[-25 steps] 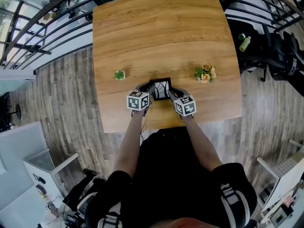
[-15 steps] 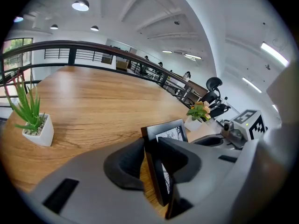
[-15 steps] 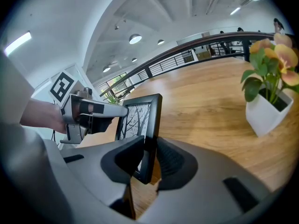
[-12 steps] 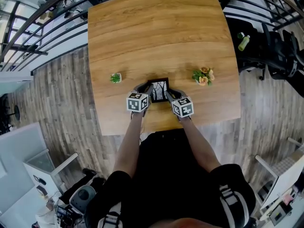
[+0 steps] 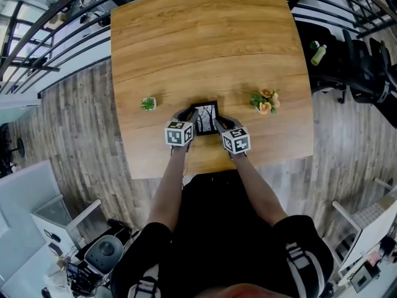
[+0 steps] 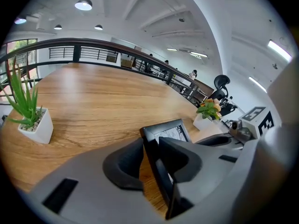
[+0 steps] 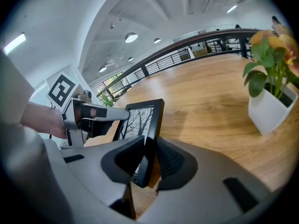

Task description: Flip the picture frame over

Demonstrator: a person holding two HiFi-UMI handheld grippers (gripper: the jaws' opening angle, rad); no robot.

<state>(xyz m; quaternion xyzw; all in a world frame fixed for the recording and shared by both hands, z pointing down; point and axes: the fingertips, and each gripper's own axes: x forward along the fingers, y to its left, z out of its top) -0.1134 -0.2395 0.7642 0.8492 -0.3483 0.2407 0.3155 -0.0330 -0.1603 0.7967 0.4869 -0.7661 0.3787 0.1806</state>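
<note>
Table: a light wooden top with plain grain filled the middle of the head view.
Green plant: spiky leaves in a small white pot stood upright on the table's left part.
Flower plant: orange and peach blooms over green leaves, in a white pot, stood upright on the table's right part, well apart from the green plant.
Floor: grey-brown planks lay around the table.
Railing: dark metal bars ran beyond the table's far side.
Bottle: green, it rested among black chairs off the table's right.
Ceiling lamps: round and lit.
</note>
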